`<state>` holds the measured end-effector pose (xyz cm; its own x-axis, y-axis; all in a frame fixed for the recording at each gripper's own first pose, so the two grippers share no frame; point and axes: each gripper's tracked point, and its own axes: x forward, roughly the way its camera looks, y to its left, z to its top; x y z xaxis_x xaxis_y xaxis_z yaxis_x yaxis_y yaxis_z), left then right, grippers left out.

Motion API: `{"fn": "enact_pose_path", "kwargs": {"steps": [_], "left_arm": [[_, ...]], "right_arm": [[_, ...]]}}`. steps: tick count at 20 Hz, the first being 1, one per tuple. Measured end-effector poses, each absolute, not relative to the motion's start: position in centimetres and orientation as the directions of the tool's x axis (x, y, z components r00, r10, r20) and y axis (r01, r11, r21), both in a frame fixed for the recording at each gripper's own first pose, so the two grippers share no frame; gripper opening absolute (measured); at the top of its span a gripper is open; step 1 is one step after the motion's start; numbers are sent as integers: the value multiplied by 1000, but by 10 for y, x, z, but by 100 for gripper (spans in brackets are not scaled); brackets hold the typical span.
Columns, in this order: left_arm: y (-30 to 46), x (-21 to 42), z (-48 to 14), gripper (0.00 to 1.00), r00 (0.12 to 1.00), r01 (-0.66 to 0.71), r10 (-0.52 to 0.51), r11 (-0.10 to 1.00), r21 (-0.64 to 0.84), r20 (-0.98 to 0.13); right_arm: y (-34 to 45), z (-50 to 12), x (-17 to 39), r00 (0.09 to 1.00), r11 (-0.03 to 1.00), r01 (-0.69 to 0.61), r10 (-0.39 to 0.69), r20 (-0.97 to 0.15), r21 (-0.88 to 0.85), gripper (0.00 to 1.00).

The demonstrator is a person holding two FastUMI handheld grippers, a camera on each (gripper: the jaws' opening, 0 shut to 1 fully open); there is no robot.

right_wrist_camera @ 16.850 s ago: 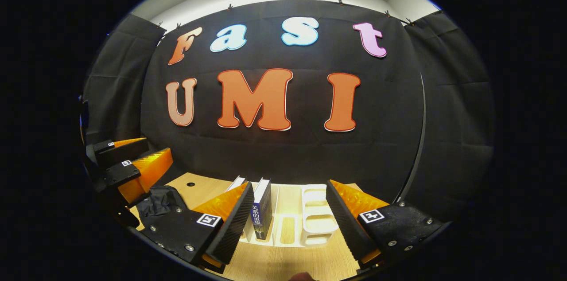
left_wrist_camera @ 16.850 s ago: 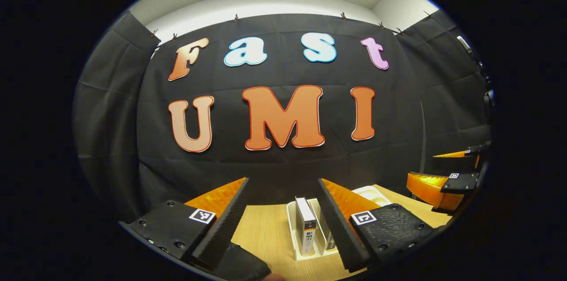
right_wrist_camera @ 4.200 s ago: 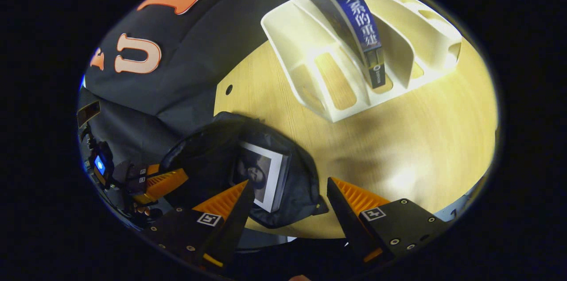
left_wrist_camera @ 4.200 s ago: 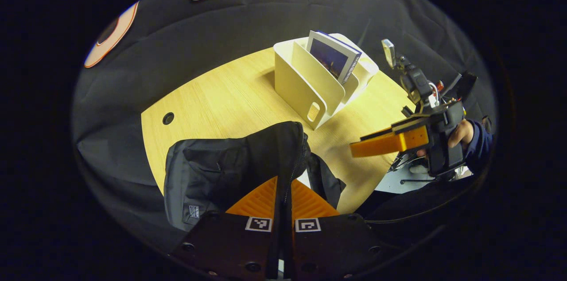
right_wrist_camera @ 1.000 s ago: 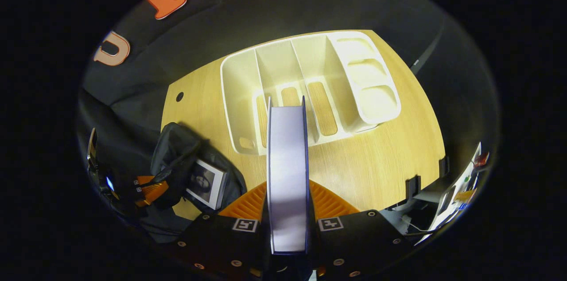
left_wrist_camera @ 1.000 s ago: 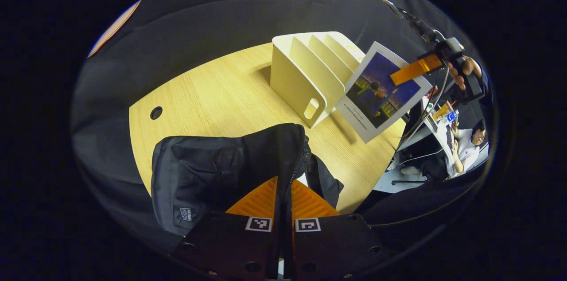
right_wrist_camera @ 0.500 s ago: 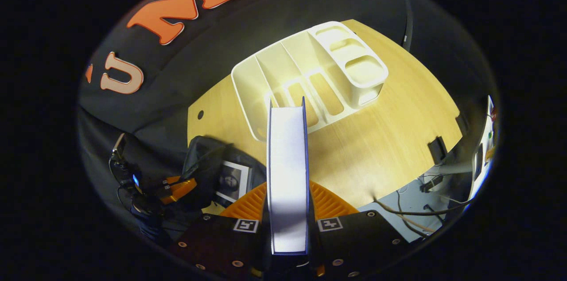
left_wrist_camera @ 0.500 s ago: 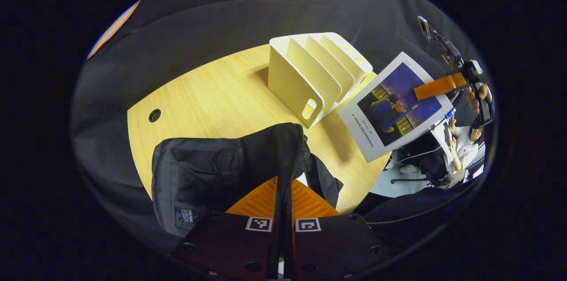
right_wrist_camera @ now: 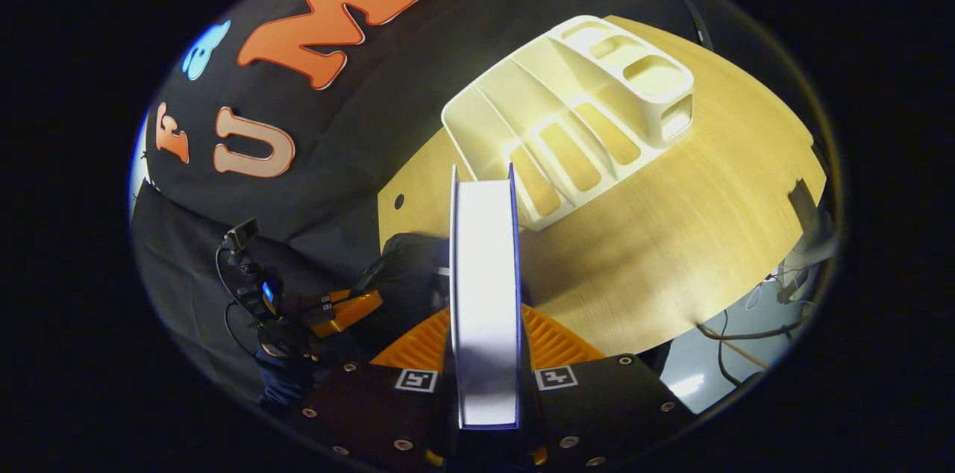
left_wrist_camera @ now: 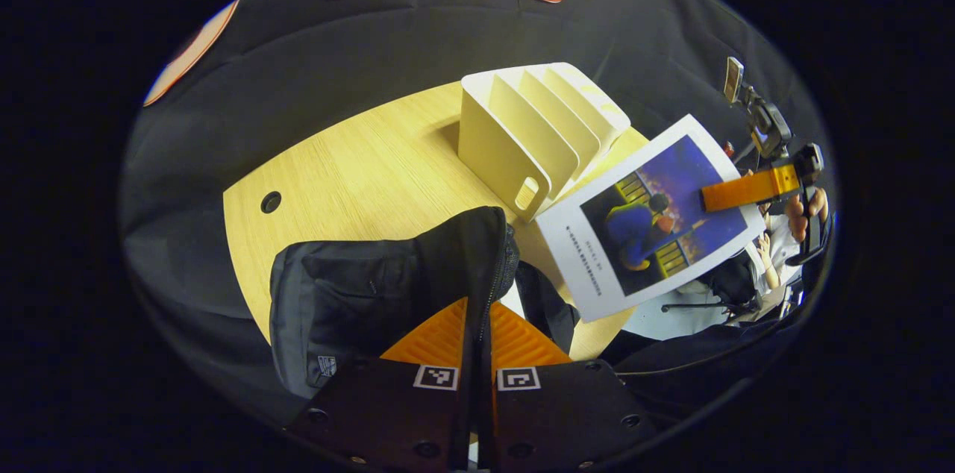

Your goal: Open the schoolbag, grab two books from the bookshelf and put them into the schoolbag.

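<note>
Schoolbag (left_wrist_camera: pixel 373 286) is sitting on the near left part of the wooden tabletop (left_wrist_camera: pixel 358 167), black and slumped, and the left claw (left_wrist_camera: pixel 477 339) is pinching the zippered edge of its opening, both orange fingers (left_wrist_camera: pixel 429 335) pressing together on the fabric. That edge is getting held up toward the camera, so the bag's mouth is gaping on the right side of the fold.

Over in the left gripper view you can also see the right claw (left_wrist_camera: pixel 746 189) farther off to the right, with a hand (left_wrist_camera: pixel 806 208) wrapped around its handle. It's clamping a book (left_wrist_camera: pixel 649 215) with a blue and purple cover, gripping it near its top right corner. The book is hanging in the air, tilted, just right of the bag and in front of the white bookshelf (left_wrist_camera: pixel 537 133), which is standing near the back middle of the tabletop with its slots looking bare.

From the right gripper view, that same book (right_wrist_camera: pixel 485 294) is showing edge-on, white pages running straight up between the two orange fingers (right_wrist_camera: pixel 414 342), which are squeezing it from both sides. Beyond it the bookshelf (right_wrist_camera: pixel 574 115) is sitting on the tabletop (right_wrist_camera: pixel 671 234), and down at the lower left the left claw (right_wrist_camera: pixel 347 311) is hanging onto the dark schoolbag (right_wrist_camera: pixel 406 268), which the book is partly hiding.
</note>
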<state>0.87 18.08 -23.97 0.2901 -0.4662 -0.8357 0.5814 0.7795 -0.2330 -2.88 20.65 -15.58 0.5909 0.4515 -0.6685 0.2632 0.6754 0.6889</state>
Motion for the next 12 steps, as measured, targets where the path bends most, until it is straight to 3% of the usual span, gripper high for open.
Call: {"fn": "enact_pose_path", "kwargs": {"steps": [12], "left_arm": [[183, 16, -217, 5, 342, 551, -468, 803, -230, -815]], "right_arm": [[295, -188, 6, 614, 549, 202, 575, -541, 811, 33]]}}
